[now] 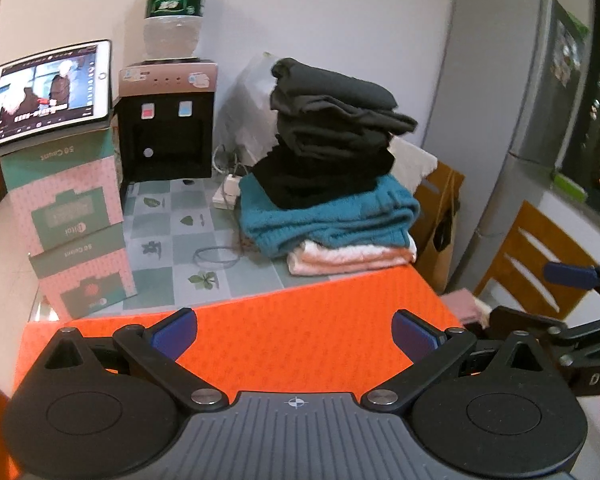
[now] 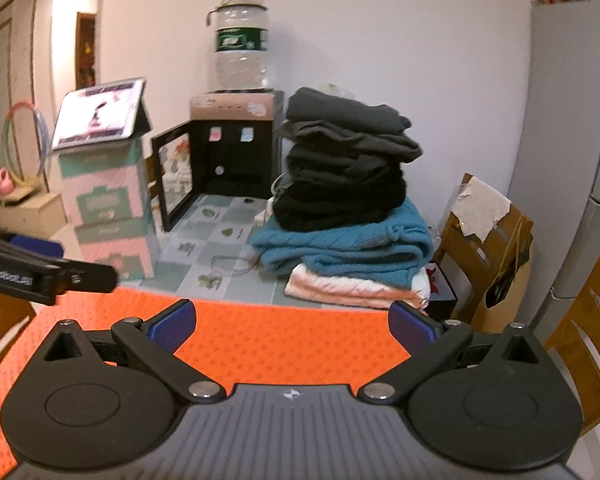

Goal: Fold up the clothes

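Both grippers hover over orange mat [image 1: 300,320], jaws spread wide, holding nothing. Folded clothes stack [image 1: 332,168] sits straight ahead past mat's far edge, slightly right, long axis running left-right. Right gripper [image 2: 292,326] looks nearer; left gripper [image 1: 294,330] beside it, both level and pointing forward. No unfolded garment visible on mat

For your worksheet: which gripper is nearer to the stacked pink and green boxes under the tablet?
Left. The left gripper hovers over the orange mat on the side of the boxes; the right gripper is on the far side from them, towards the chairs.
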